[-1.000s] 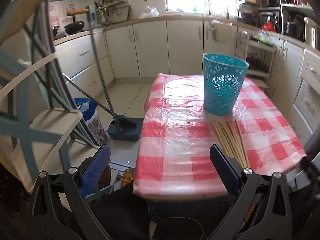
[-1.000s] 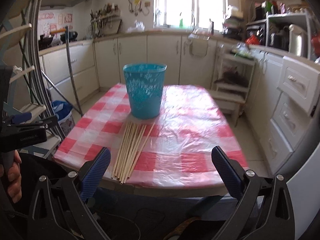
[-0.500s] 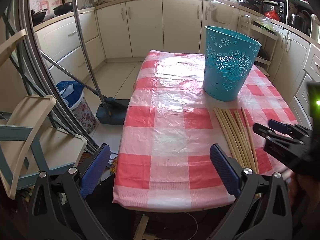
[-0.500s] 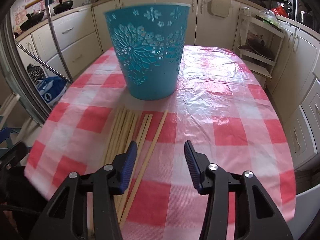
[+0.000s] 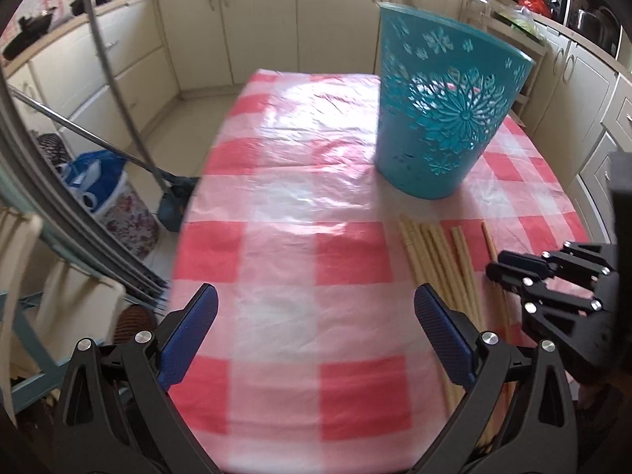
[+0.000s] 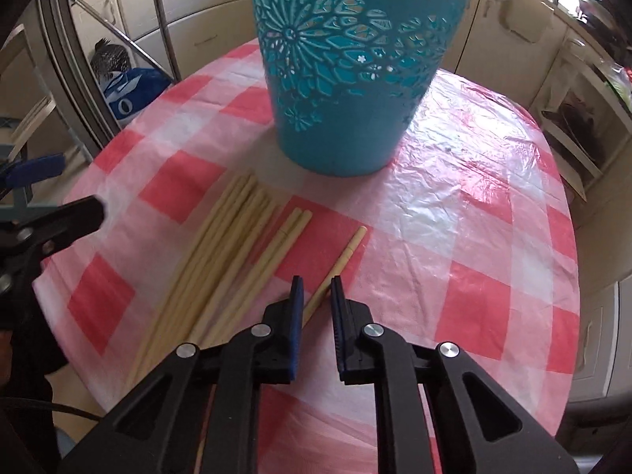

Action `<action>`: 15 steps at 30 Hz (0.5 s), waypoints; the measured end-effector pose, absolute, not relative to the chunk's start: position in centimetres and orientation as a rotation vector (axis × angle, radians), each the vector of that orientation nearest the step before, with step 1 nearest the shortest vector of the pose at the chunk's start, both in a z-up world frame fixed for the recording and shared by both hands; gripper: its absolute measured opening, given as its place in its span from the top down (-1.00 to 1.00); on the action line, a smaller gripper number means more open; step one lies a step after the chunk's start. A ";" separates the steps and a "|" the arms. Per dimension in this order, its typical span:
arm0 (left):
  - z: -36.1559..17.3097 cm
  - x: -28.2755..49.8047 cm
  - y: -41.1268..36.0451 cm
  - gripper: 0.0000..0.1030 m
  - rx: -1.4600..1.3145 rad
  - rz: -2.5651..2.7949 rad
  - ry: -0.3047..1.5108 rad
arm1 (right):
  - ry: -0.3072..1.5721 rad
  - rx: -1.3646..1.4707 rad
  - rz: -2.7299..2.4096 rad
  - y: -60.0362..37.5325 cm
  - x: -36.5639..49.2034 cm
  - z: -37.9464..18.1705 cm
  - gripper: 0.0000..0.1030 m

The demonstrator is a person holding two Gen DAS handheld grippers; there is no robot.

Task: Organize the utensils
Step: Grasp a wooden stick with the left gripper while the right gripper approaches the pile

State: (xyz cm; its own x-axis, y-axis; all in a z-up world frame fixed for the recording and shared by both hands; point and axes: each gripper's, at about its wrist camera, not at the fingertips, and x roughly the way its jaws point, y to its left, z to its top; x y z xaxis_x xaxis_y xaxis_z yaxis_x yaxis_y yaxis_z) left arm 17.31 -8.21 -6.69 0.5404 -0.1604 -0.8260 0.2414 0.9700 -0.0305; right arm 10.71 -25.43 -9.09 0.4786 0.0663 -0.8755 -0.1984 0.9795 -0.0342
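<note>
Right wrist view: teal basket fills upper centre on the checked tablecloth; right gripper, angled down, is closing around the lone chopstick. Left gripper gapes wide, empty.

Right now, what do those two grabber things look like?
Both are black plastic clamps with triangle-shaped holes in their arms and shiny silver bolts at the joints. The left gripper has jaws lined with dark blue bumpy pads. The right gripper looks the same, with blue ridged pads on its jaws. A thin black cable runs beside it.
</note>
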 end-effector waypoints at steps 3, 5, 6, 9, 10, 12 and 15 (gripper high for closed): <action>-7.4 18.1 -9.4 -0.86 0.080 -0.250 0.991 | 1.061 -0.048 0.175 -26.9 10.2 -9.2 0.72; -7.9 18.5 -10.0 -0.86 0.075 -0.250 1.003 | 1.057 -0.024 0.183 -26.9 9.8 -9.2 0.72; -8.1 18.6 -10.2 -0.86 0.072 -0.252 1.009 | 1.058 -0.027 0.185 -26.9 9.7 -9.2 0.72; -8.7 19.0 -11.1 -0.86 0.092 -0.241 1.016 | 1.060 -0.025 0.193 -27.2 9.1 -9.0 0.72; -8.9 19.1 -11.3 -0.86 0.101 -0.234 1.018 | 1.062 -0.028 0.193 -27.3 9.3 -9.0 0.72; -9.4 19.2 -11.6 -0.86 0.112 -0.216 1.025 | 1.062 -0.026 0.196 -27.5 9.3 -9.1 0.71; -9.9 19.4 -11.9 -0.86 0.138 -0.181 1.033 | 1.063 -0.035 0.198 -27.7 9.3 -9.0 0.66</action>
